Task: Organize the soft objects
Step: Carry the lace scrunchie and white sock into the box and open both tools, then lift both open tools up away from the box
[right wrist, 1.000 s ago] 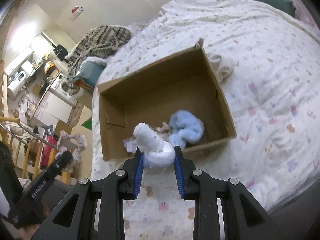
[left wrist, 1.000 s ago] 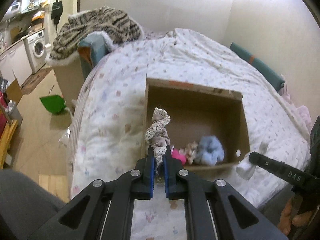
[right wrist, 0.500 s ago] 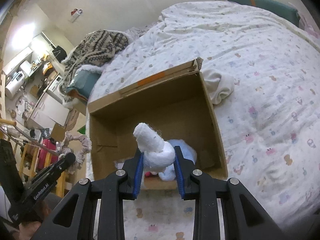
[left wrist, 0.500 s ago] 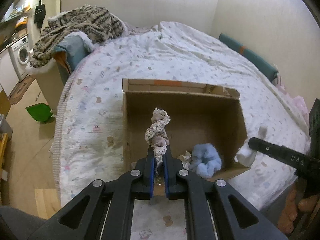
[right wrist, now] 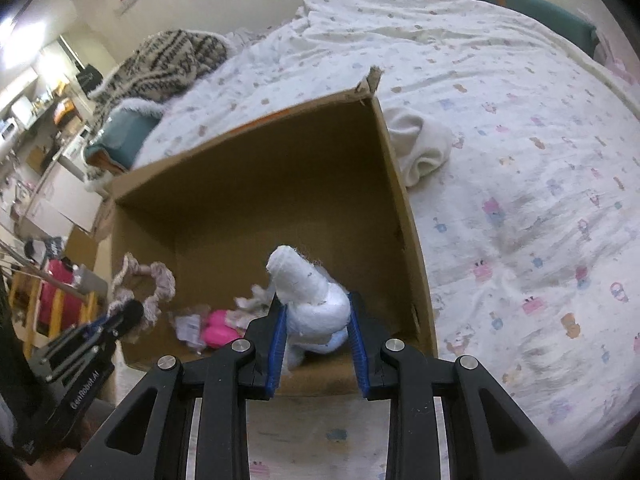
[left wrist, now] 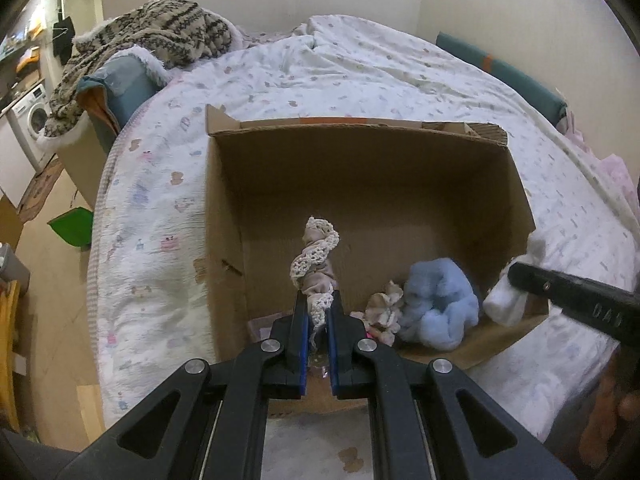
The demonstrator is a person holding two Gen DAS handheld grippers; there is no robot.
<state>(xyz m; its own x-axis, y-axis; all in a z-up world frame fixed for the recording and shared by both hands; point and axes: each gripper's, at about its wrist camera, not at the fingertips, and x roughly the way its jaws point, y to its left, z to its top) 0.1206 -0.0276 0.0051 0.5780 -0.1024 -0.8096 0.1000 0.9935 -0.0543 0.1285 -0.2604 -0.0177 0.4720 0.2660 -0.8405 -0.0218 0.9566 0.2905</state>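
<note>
Over one cardboard box, left tongs grip one lace scrunchie, right tongs one white sock.

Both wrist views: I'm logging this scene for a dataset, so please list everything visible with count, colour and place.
cardboard box: one, brown, open on the bed
bed cover: one, white with small prints, under the box
lace scrunchie: one, beige and cream, in the left gripper
white fluffy scrunchie: one, white, in the right gripper
blue fluffy scrunchie: one, light blue, inside the box near the front wall
pale frilly item: one, beige, inside the box beside the blue one
pink item: one, bright pink, on the box floor
white cloth: one, off-white, on the bed outside the box
striped knit blanket: one, brown and cream, far left
washing machine: one, white, far left
left gripper: one, black, blue pads, shut
right gripper: one, black, blue pads, shut
</note>
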